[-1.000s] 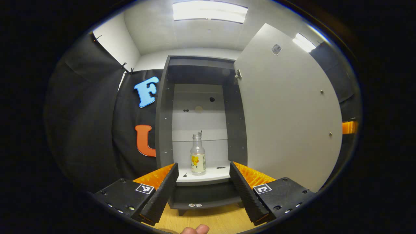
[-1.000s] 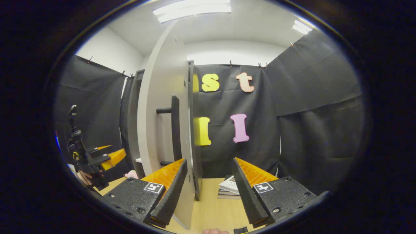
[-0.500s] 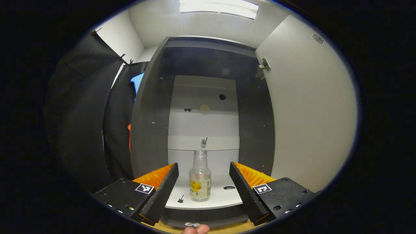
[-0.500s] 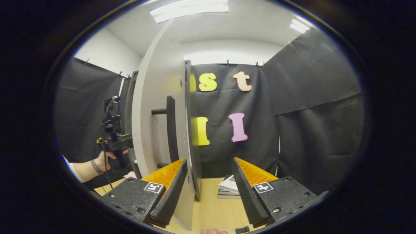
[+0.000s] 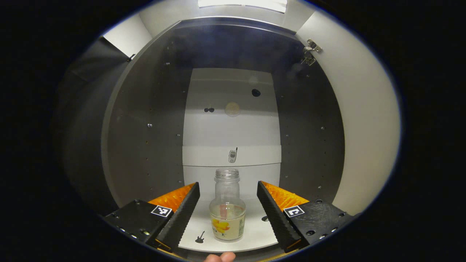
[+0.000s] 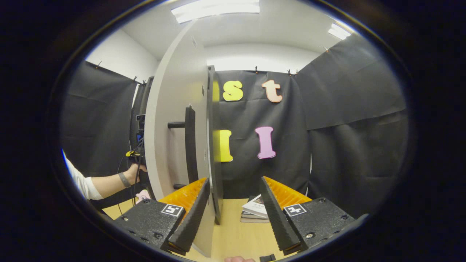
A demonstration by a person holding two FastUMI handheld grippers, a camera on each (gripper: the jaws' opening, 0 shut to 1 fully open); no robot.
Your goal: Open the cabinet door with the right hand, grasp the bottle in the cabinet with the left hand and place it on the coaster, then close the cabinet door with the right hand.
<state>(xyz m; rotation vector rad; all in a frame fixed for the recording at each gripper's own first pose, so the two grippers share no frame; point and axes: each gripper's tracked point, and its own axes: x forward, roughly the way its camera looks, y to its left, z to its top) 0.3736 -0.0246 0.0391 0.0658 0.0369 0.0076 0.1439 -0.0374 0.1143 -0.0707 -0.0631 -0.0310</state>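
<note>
Dark cabinet (image 5: pixel 145 127) walls surround us in the left gripper view, with a pale back panel ahead. Our left claw (image 5: pixel 228 207) is spread wide, and the clear, capless bottle (image 5: pixel 227 213) stands upright on the white shelf (image 5: pixel 255 233) between its two fingers, touching neither. A sticker (image 5: pixel 199 237) lies on the shelf just left of the bottle. In the right gripper view, our right claw (image 6: pixel 235 211) is also wide, holding nothing; the open cabinet door (image 6: pixel 174 120) stands edge-on just ahead of its left finger, a stack of books (image 6: pixel 255 211) sits ahead on the wooden counter (image 6: pixel 233 236), and a hand (image 6: pixel 134 171) reaches behind the door.
</note>
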